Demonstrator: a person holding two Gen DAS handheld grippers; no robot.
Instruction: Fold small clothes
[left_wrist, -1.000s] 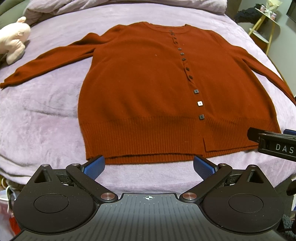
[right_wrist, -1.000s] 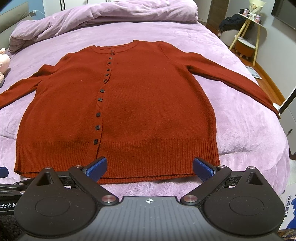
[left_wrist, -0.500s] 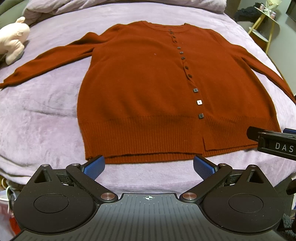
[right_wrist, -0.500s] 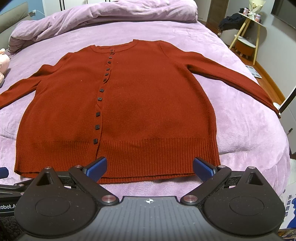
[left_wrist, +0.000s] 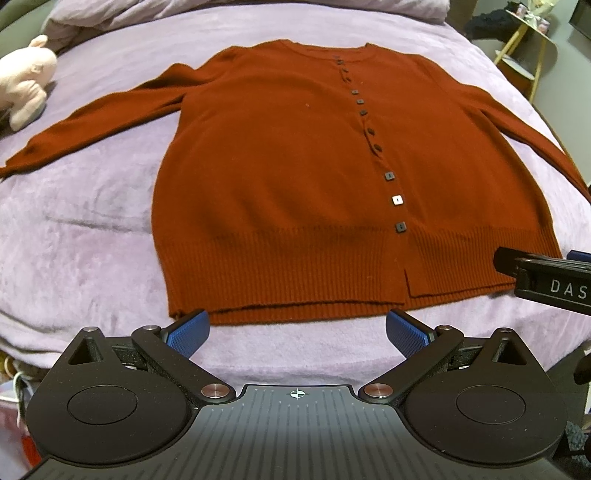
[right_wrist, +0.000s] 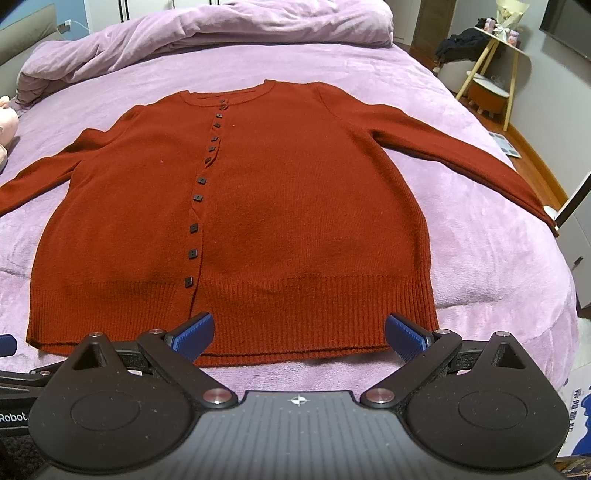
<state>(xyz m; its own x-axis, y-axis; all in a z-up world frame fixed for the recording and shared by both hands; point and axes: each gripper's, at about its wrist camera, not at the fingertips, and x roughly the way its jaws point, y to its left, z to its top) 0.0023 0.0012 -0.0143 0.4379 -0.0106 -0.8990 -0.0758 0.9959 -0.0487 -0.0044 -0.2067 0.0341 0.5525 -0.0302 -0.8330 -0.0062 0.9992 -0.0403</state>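
Rust-red cardigan (left_wrist: 295, 177) spread flat, buttoned, unfolded on lilac bedspread (left_wrist: 85, 229), hem just ahead of both tools. Left gripper (left_wrist: 297, 332) and right gripper (right_wrist: 299, 334) released, gaping, holding nothing. All folds left.

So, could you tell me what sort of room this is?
Most likely a bedroom: the cardigan lies on a bed's purple blanket, with a bunched duvet behind and a plush toy nearby.
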